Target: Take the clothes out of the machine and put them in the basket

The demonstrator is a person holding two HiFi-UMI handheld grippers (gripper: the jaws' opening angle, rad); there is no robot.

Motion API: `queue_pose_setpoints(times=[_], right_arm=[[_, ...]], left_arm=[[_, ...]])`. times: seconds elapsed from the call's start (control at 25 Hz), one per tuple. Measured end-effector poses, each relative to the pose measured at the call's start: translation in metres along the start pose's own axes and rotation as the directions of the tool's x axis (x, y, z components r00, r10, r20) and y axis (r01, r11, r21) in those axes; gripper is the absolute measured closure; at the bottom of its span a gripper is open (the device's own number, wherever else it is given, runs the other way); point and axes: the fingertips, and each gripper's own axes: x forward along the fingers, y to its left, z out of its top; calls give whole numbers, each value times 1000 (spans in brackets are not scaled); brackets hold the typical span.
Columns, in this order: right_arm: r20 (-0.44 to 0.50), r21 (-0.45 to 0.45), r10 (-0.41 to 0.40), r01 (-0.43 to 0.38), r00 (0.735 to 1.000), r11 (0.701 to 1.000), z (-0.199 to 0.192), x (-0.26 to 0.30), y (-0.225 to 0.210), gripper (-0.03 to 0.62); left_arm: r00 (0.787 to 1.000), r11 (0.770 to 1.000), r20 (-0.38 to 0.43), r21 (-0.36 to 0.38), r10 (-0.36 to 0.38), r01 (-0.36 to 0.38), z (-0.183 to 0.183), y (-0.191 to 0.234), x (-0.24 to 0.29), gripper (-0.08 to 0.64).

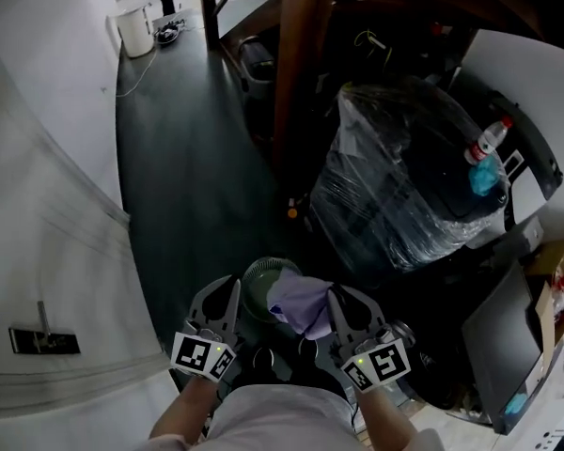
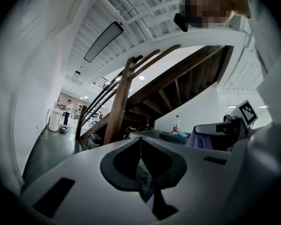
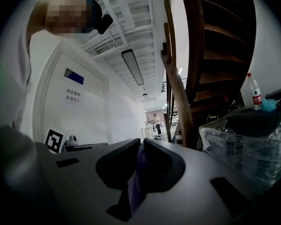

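**Over the dark floor (image 1: 188,186), both tongs loaded**

We've got the right gripper (image 1: 336,299) pinching the lilac garment (image 1: 301,306), right by the round green basket (image 1: 256,278). The left gripper (image 1: 231,289) has its jaws clamped on a strip of grey woven fabric (image 2: 141,172).

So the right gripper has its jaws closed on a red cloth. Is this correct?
Not quite: the cloth is pale purple, not red. The right gripper view shows the right gripper with its jaws closed on the purple cloth.
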Motion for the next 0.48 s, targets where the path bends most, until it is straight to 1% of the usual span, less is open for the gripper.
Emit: queue_pose_setpoints(times=[0.12,0.24,0.36,0.48], right_arm=[[-30,33,80,-79,996,996,-13,16,-2,561],[-60,50,157,-155,986,987,-25,30,-7,561],[-86,67,232,-227,969,972,-36,40,-12,561],[-116,77,299,-292,947,953,-48,46,-16,561]], left_arm=[[997,997,-1,9,77,-77,-2,5,-1,538],[988,988,5,14,153,-153,-6,8,0,538],[973,973,9,15,229,-229,-10,10,3,538],[959,959,20,22,283,-283,-12,6,7,538]])
